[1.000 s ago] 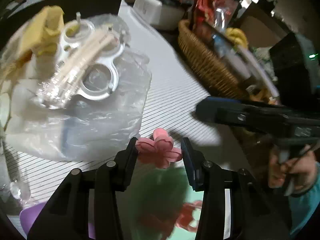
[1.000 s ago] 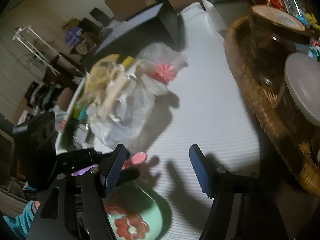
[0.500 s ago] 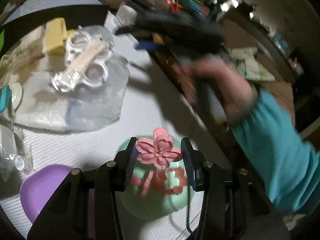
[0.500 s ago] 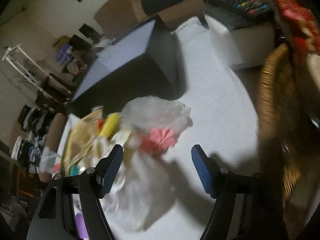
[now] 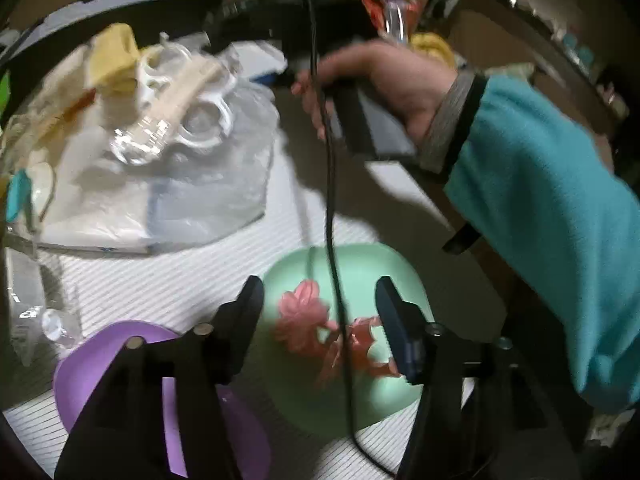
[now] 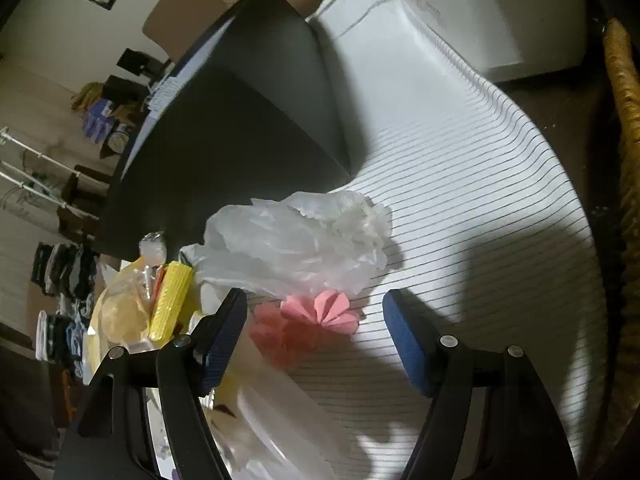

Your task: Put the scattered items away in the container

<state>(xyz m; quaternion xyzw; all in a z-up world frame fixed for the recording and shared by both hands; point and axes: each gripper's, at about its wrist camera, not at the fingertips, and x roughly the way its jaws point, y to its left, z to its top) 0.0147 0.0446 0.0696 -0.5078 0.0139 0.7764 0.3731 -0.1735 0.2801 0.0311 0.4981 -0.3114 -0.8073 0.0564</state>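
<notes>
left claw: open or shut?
Open. The left claw stands spread and empty above the green bowl, where a pink flower clip lies.

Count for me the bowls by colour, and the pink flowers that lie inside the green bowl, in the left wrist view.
Green bowl: 1
Purple bowl: 1
Pink flowers in the green bowl: 2
Total: 4

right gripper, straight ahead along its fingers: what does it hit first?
Most likely the pink paper flower on the striped cloth: it lies between the open fingers of the right gripper, just ahead. The crumpled clear plastic bag sits right behind it. Depth is hard to judge through the fisheye.
</notes>
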